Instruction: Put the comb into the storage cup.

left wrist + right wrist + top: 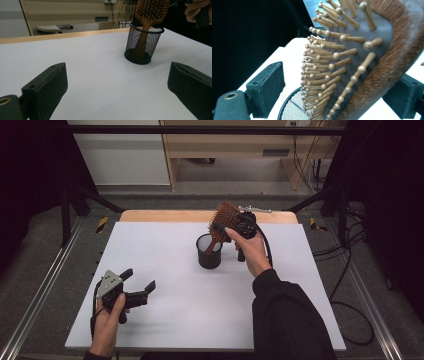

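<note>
A wooden paddle hairbrush stands handle-down in a black mesh cup at the table's middle back, its head leaning out over the rim. My right gripper is at the brush head, open. In the right gripper view the jaws stand either side of the brush, the left jaw apart from the bristles, with the cup rim below. My left gripper rests open and empty near the front left. From the left gripper view, the cup and brush are far ahead.
The white tabletop has a wooden strip along its back edge. Metal rails run down both sides of the table. Cables lie on the floor at the right. The person's right hand is beside the brush head.
</note>
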Action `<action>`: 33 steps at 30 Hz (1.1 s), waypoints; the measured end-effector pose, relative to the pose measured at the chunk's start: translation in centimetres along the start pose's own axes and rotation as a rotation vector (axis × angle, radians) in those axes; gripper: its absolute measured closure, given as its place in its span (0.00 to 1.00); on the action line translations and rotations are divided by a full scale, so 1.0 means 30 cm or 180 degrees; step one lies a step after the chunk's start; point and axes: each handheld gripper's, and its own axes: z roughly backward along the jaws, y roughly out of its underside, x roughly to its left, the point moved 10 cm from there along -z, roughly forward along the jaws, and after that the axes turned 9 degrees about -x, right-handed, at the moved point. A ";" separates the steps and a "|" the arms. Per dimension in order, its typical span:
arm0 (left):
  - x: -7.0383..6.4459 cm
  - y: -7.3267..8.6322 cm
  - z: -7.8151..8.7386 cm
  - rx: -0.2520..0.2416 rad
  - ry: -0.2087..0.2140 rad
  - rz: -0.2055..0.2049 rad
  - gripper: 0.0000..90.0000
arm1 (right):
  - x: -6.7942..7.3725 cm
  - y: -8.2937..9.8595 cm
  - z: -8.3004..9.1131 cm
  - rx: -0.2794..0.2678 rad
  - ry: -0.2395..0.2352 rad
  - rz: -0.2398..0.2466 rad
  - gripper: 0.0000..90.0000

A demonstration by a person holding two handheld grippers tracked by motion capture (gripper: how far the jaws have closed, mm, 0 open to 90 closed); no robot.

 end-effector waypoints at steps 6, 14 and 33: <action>-0.001 0.001 -0.001 0.0006 0.0005 -0.0001 0.03 | 0.000 -0.001 0.003 0.0007 0.0013 0.0016 0.13; -0.001 0.002 -0.001 0.0009 0.0005 0.0001 0.03 | 0.000 -0.008 0.012 -0.0003 0.0037 0.0015 0.10; -0.002 0.002 -0.001 0.0009 0.0007 0.0000 0.03 | 0.019 -0.022 0.034 -0.0007 0.0059 0.0061 0.08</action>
